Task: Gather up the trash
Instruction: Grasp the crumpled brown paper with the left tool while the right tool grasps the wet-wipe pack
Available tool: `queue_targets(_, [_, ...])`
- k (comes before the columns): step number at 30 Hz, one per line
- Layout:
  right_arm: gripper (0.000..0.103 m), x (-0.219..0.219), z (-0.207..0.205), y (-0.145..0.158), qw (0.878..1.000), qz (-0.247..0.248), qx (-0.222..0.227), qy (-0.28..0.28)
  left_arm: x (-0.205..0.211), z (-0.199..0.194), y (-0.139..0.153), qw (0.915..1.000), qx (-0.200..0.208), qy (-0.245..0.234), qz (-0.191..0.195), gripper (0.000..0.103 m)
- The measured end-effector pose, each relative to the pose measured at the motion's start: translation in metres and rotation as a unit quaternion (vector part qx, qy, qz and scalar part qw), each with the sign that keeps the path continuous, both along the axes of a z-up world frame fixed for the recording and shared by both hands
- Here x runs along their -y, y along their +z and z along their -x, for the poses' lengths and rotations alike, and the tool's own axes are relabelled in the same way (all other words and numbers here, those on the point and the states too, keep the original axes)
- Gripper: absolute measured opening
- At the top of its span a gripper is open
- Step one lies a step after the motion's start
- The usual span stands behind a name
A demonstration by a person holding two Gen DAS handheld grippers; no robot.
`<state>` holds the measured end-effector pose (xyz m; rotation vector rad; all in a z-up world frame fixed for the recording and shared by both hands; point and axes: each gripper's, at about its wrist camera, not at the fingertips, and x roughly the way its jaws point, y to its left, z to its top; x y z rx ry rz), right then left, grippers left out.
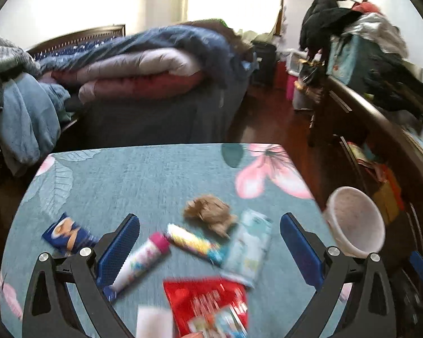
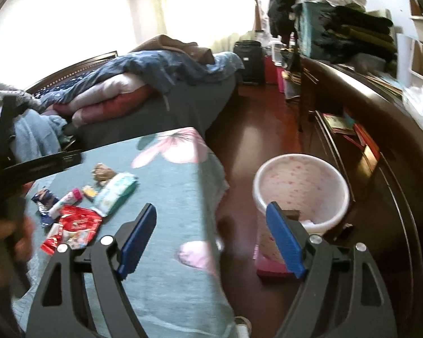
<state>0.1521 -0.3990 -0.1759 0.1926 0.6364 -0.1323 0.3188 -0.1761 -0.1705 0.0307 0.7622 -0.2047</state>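
Left tool (image 1: 210, 242): spread wide, holding nothing, hovering over the litter on the desk (image 1: 143, 180).
Right tool (image 2: 211, 236): also spread and empty, poised over the desk edge with the bin (image 2: 300, 188) just ahead on the floor.
Trash: a loose cluster on the teal cloth; everything looks light, so weight is probably no issue.
Tube (image 1: 141, 260): white with a pink cap, lying close by the left finger; likely firm and round, so it may roll. Best pinched across the middle of the barrel.
Brown wad (image 1: 208, 212): crumpled paper, soft and springy; any squeeze through the bulk should hold.
Yellow wrapper (image 1: 193, 242): thin, probably slick; take it at the thicker middle.
Tissue pack (image 1: 249, 250): soft, flat, partly over the red bag (image 1: 208, 307); grip a long edge.
Red bag: glossy film, flat on the cloth, likely hard to get under; pinch a raised crinkle or corner.
Blue packet (image 1: 67, 233): apart from the rest, to the left; same thin film.
Bin: pale, open-topped, on the floor beside the desk, seemingly with little in it.
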Motion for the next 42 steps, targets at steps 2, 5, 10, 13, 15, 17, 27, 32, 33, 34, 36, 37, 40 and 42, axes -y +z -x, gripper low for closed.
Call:
queue_targets(2, [0.081,-0.011,-0.005,0.002,1.000,0.004,-0.002,0.010,0.002,-0.022,-0.012,0.9998,-0.013,0.008,-0.009,0.099])
queue_targets(5, [0.081,-0.027,-0.016,0.000,0.999,0.014,-0.011,0.028,0.009,-0.051,-0.032,0.9987,-0.048,0.009,-0.012,0.099])
queue_targets(10, [0.081,-0.052,-0.034,-0.004,0.998,0.021,-0.025,0.054,0.015,-0.069,-0.057,0.9958,-0.091,0.011,-0.006,0.091])
queue_targets(13, [0.081,-0.067,-0.042,-0.006,0.997,0.024,-0.031,0.066,0.014,-0.071,-0.066,0.9944,-0.105,0.009,-0.005,0.042])
queue_targets(15, [0.081,-0.077,-0.049,-0.007,0.997,0.025,-0.034,0.069,0.012,-0.070,-0.066,0.9952,-0.097,0.008,-0.007,0.024])
queue_targets(17, [0.081,-0.083,-0.054,-0.009,0.996,0.024,-0.041,0.071,0.005,-0.069,-0.061,0.9952,-0.097,0.001,0.014,0.022])
queue_targets(27, [0.081,-0.116,-0.110,-0.020,0.994,-0.005,-0.075,0.073,-0.064,-0.025,0.011,0.9982,0.021,0.043,0.035,0.023])
queue_targets(32, [0.074,-0.133,-0.145,-0.034,0.991,-0.003,-0.115,0.075,-0.086,-0.012,0.027,0.9973,0.045,0.050,0.031,0.024])
queue_targets(33, [0.068,-0.136,-0.152,-0.038,0.989,-0.001,-0.125,0.074,-0.090,-0.011,0.028,0.9972,0.045,0.049,0.034,0.024])
queue_targets(34, [0.064,-0.140,-0.157,-0.042,0.988,0.006,-0.135,0.072,-0.093,-0.010,0.028,0.9972,0.044,0.049,0.037,0.024])
queue_targets(36, [0.060,-0.143,-0.162,-0.050,0.986,0.013,-0.150,0.068,-0.098,-0.009,0.028,0.9969,0.044,0.050,0.040,0.025])
queue_targets(37, [0.059,-0.144,-0.164,-0.054,0.985,0.009,-0.157,0.068,-0.101,-0.008,0.028,0.9969,0.044,0.051,0.042,0.025])
queue_targets(40, [0.046,-0.141,-0.165,-0.057,0.985,-0.009,-0.158,0.072,-0.107,-0.007,0.026,0.9968,0.042,0.052,0.043,0.025])
queue_targets(42, [0.043,-0.141,-0.164,-0.056,0.985,-0.008,-0.154,0.075,-0.107,-0.006,0.026,0.9969,0.042,0.052,0.043,0.025])
